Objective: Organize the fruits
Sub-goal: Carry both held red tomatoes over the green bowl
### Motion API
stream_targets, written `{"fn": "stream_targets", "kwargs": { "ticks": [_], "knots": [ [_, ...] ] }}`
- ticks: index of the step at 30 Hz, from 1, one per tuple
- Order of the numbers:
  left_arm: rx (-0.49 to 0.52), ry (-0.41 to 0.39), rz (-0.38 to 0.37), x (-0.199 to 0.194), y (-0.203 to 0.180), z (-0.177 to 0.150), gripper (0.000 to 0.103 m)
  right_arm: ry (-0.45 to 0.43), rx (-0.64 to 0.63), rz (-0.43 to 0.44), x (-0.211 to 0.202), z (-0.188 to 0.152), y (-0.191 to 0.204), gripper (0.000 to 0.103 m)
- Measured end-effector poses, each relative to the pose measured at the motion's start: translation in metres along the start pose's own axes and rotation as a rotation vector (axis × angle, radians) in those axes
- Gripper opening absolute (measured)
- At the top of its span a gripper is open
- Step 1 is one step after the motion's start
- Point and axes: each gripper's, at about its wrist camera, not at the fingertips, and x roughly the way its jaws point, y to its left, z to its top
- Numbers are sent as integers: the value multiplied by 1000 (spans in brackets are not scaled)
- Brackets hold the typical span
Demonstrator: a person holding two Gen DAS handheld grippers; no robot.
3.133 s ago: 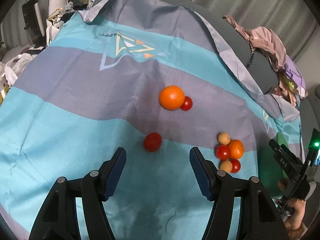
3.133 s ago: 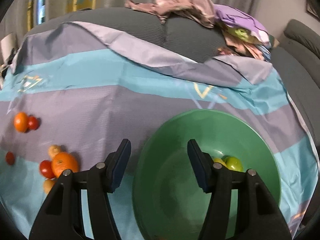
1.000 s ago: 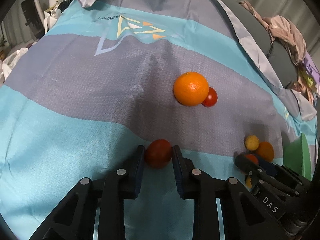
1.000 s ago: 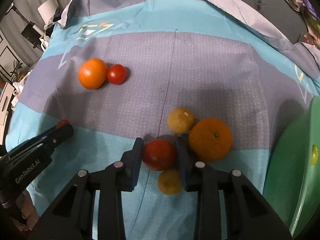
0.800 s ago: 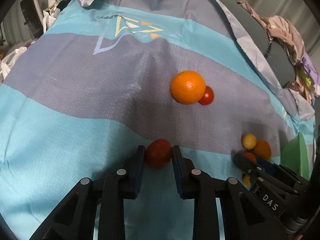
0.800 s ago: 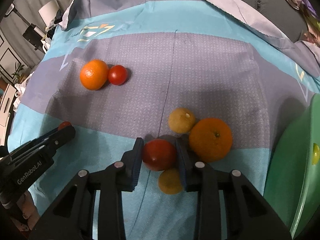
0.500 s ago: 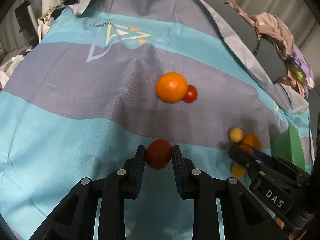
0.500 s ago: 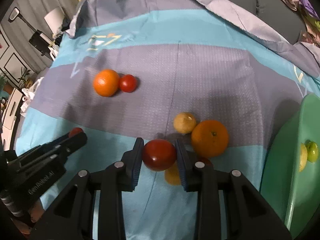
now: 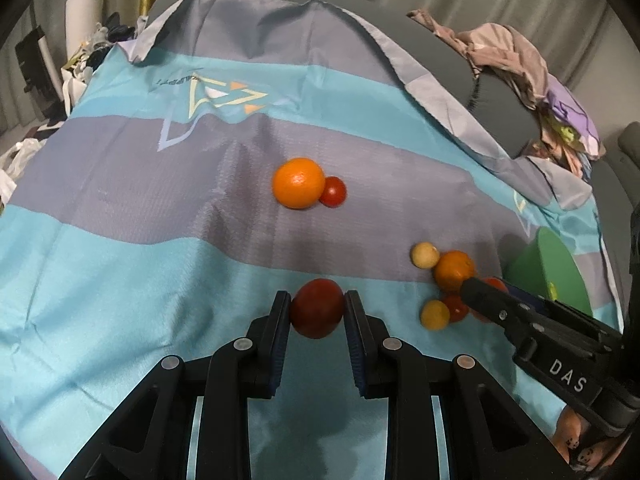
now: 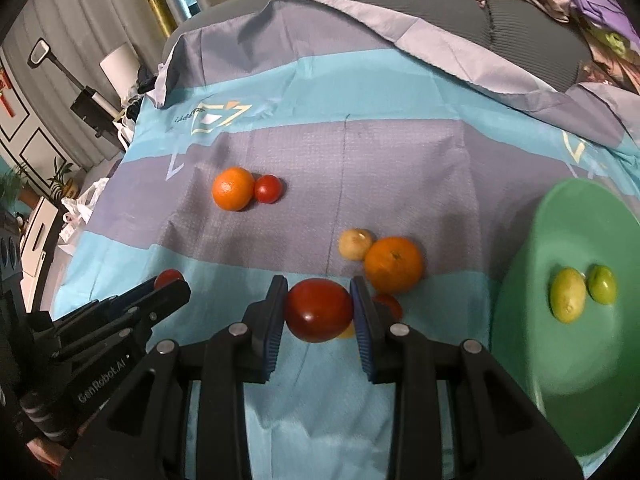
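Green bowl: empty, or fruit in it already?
Not empty. The green bowl holds a yellow-green fruit and a smaller green fruit, side by side.

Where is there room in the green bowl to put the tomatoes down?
The green bowl has lots of bare room: its whole near and left side is free. Only the yellow-green fruit and the small green fruit sit together toward the far side. On the cloth beside the bowl it is crowded around the orange.
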Motion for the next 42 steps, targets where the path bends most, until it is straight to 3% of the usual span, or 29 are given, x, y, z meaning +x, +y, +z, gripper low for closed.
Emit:
{"fn": "stream_targets", "kwargs": {
  "ticks": [7,18,25,35,42],
  "knots": [
    [51,-17,-8,-8,-15,-6,27,-19,56,-15,-17,-20,-21,32],
    [117,-52,-45,-19,-49,-8,27,-105,105,-19,-48,-16,-42,33],
    [182,-75,-71,-20,-91,-9,27,-148,158,-23,-69,-14,-67,33],
    [240,-119,-140,-16,-157,-3,27,-240,227,-129,-108,-17,-117,33],
    [306,-104,-197,-8,-206,-8,27,-264,300,-154,-124,-23,-150,33]
  ]
}}
